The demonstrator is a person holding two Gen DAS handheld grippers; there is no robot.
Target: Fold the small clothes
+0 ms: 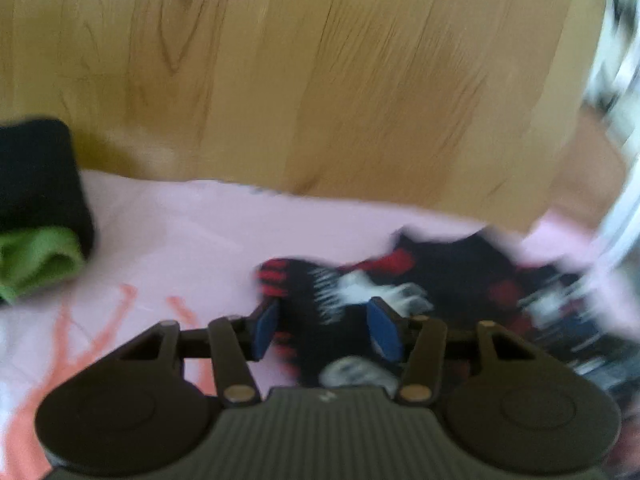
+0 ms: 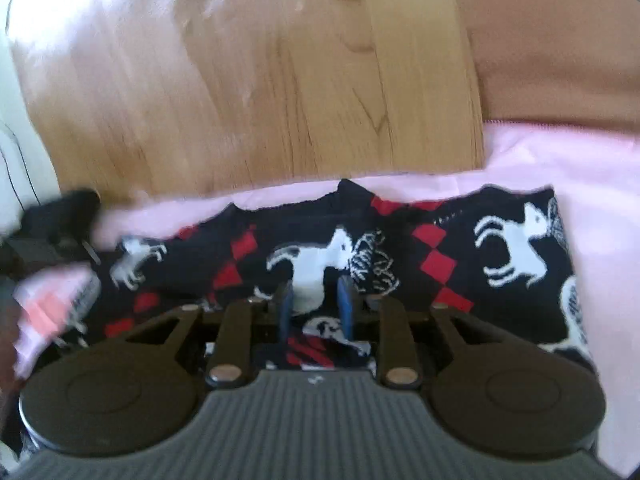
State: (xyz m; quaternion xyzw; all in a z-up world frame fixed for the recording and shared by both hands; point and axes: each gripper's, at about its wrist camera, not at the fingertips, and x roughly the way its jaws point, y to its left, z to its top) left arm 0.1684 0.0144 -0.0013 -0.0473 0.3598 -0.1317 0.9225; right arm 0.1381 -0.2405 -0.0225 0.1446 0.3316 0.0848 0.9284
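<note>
Here both views are motion-blurred, and the left wrist view is the softer of the two. In it, the right part of the patterned garment [image 1: 420,292] smears into streaks, so its outline there cannot be traced. The garment is black with red diamonds and white animal figures; it lies on a pink cloth [image 1: 192,232] spread over the wooden desk [image 1: 320,80].

The left gripper [image 1: 326,326] has its jaws apart, with a fold of the garment between them; the blue pads [image 1: 266,330] do not visibly press on it. The right gripper [image 2: 316,308] has its jaws narrow, pinching a raised fold of the garment [image 2: 400,248] between them.

A rolled black and green item [image 1: 40,216] sits at the left edge, cut off by the frame. A dark object [image 2: 60,220] at the left of the right wrist view is too blurred to identify. No container is in view.
</note>
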